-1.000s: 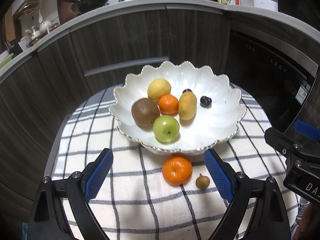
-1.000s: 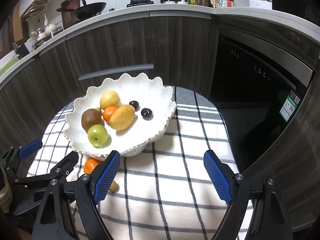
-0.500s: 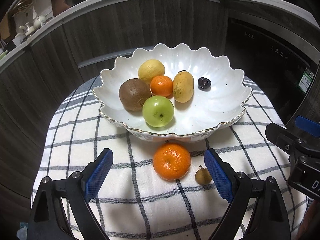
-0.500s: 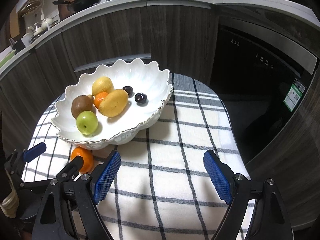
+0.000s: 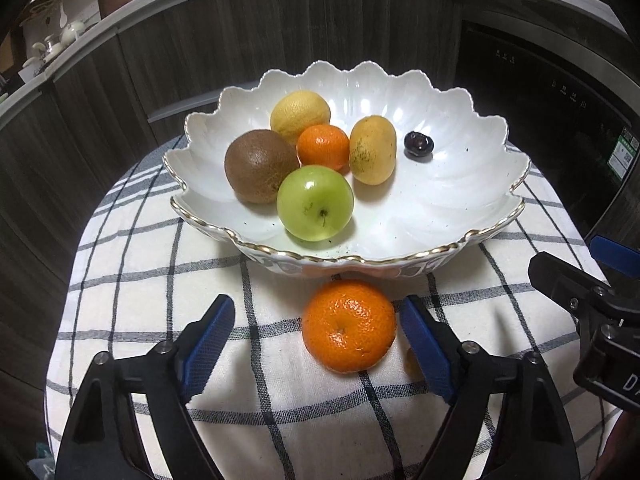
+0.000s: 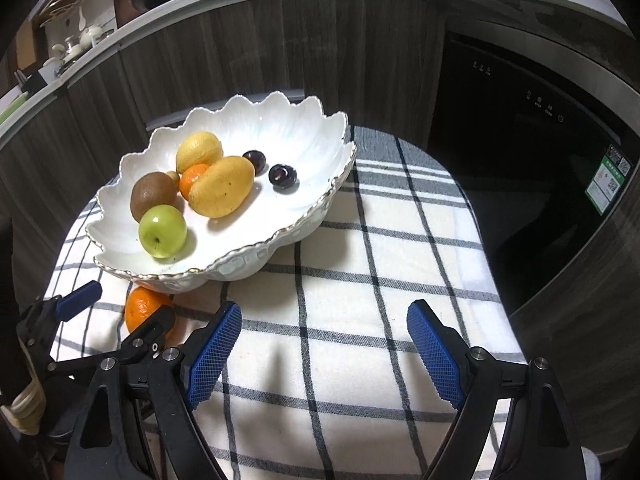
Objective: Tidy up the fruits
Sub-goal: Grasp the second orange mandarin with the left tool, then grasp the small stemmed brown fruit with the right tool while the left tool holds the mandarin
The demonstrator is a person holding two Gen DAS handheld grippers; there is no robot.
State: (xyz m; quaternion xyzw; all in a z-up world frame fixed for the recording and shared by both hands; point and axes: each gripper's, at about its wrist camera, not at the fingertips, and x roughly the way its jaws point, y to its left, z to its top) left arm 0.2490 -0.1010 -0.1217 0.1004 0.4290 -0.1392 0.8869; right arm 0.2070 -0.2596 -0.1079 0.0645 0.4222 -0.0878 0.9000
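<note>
- The left gripper (image 5: 316, 336) has its fingers spread wide around the loose orange (image 5: 349, 326) on the checked cloth (image 5: 132, 280), the right finger almost touching it.
- That orange lies just near of the white scalloped bowl (image 5: 460, 184), outside it.
- In the bowl: green apple (image 5: 315, 202), kiwi (image 5: 260, 171), lemon (image 5: 300, 117), mango (image 5: 373, 149), a second orange (image 5: 323, 147) and a dark plum (image 5: 418, 143).
- The right gripper (image 6: 323, 346) hangs over bare cloth right of the bowl, fingers wide, holding nothing.

Two tangerines (image 5: 349, 326) (image 5: 323, 147), two cherries (image 6: 283, 176) (image 6: 254, 161), one apple (image 5: 315, 202), kiwi (image 5: 260, 166), lemon (image 5: 300, 111), mango (image 5: 373, 149), bowl (image 5: 460, 184).
</note>
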